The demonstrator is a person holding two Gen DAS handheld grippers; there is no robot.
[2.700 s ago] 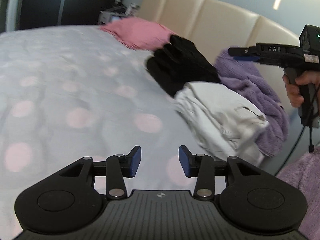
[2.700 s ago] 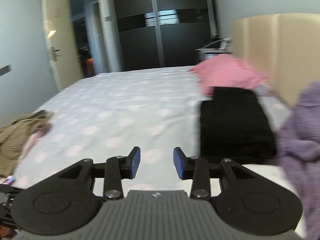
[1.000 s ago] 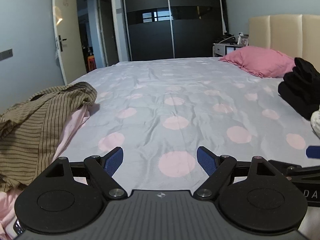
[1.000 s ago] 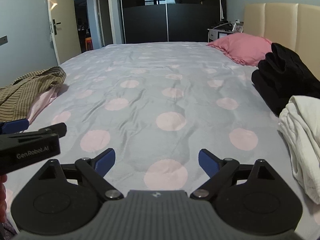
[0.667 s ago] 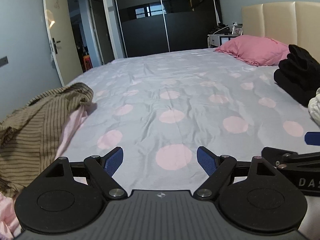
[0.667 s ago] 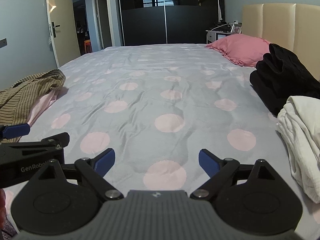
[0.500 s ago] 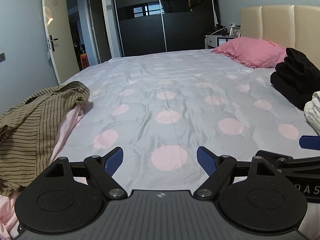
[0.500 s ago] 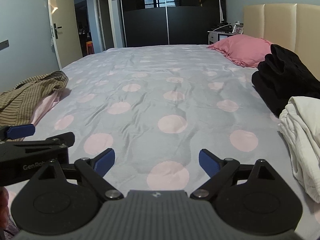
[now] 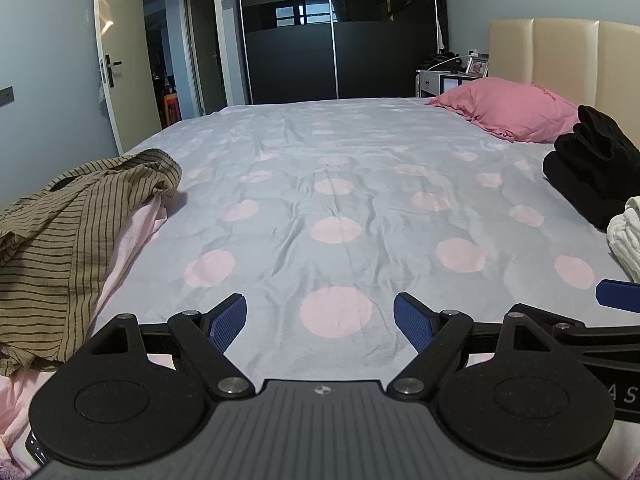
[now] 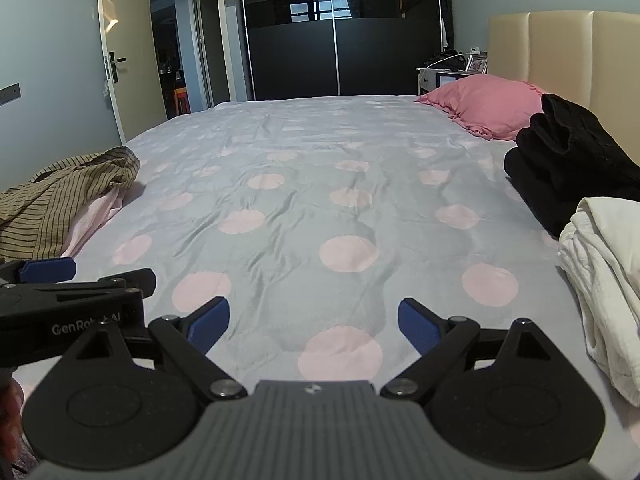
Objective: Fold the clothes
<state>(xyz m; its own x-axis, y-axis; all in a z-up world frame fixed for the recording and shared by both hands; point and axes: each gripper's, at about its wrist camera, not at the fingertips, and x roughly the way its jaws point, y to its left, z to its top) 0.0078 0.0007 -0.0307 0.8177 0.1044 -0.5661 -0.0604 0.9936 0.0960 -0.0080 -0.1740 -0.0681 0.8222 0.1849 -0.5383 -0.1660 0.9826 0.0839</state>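
A home bedroom: a dotted bed (image 9: 340, 200), pink pillow (image 9: 508, 110), padded headboard (image 9: 560, 52), dark wardrobe (image 9: 336, 32).

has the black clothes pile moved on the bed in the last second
No. The black clothes pile lies in front of the pink pillow, above the white garment, as before.

You've got two grippers up: your left gripper (image 9: 320, 322) and your right gripper (image 10: 314, 326). On the one bed (image 9: 360, 168) you've got one pink pillow (image 9: 508, 112). Four garments: one striped brown shirt (image 9: 64, 232), one pale pink piece (image 9: 132, 232) under it, one folded black garment (image 10: 568, 160), one folded white garment (image 10: 604, 264).
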